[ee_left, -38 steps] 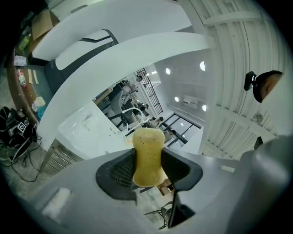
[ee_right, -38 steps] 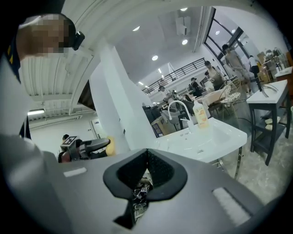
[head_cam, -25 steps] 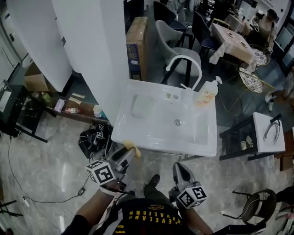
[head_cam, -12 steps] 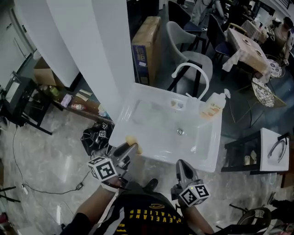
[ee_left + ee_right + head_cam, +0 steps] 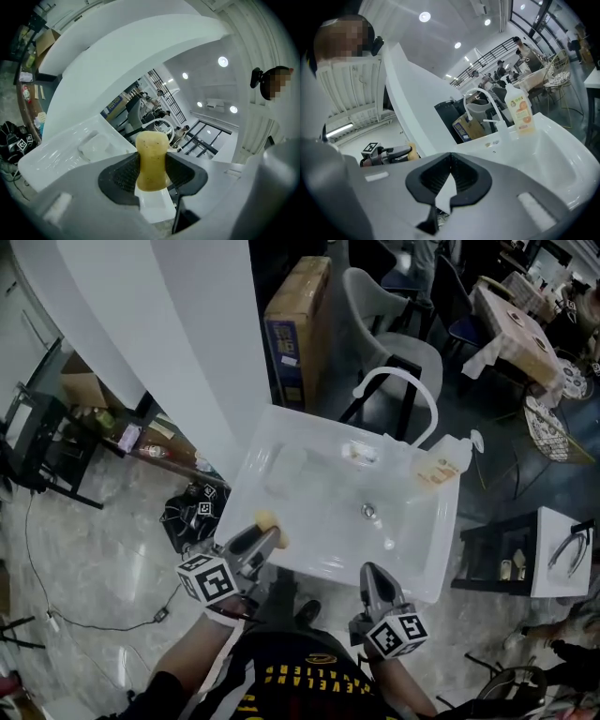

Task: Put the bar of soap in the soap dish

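Slipping is judged the main hazard: the bar of soap (image 5: 152, 159) is pinched only across its middle, with its upper end standing clear of the pads, so it could be squeezed out or twisted if the grip is tightened or jolted; the translucent soap dish (image 5: 290, 468), set at the upper left of the sink (image 5: 422, 577), could be missed or nudged, and the bar would then slide into the basin; the fingers of the left gripper (image 5: 152, 174) are partly open and clamped on the bar, which is seen at the sink's near left rim, apart from the dish; the fingers of the right gripper (image 5: 449, 180) are closed together on nothing.
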Demonstrator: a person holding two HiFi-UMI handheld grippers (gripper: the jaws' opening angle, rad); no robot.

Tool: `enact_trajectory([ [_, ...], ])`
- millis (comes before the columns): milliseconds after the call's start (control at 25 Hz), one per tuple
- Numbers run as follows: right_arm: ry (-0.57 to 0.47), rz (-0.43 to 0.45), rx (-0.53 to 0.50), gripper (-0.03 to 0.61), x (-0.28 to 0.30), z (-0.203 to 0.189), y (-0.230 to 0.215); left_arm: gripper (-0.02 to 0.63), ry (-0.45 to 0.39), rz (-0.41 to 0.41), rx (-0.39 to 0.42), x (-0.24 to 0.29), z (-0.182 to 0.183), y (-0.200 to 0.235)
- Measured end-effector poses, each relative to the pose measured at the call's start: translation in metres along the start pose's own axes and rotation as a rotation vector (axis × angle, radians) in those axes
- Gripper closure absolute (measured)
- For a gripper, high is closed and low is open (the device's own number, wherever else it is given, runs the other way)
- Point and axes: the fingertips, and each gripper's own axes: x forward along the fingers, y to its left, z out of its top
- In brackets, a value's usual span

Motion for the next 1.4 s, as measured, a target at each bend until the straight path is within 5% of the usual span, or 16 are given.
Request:
enact_trajectory([
  [600, -0.004, -0.069, 0.025, 0.575, 0.085, 0.029, -0.017, 0.437, 0.121, 0.078, 0.069, 0.095, 0.042, 0.096],
  [1400, -0.028, -0.165, 0.037, 0.575, 0.113, 0.046, -0.037, 0.437, 0.371, 0.231, 0.282, 0.176, 0.027, 0.194],
])
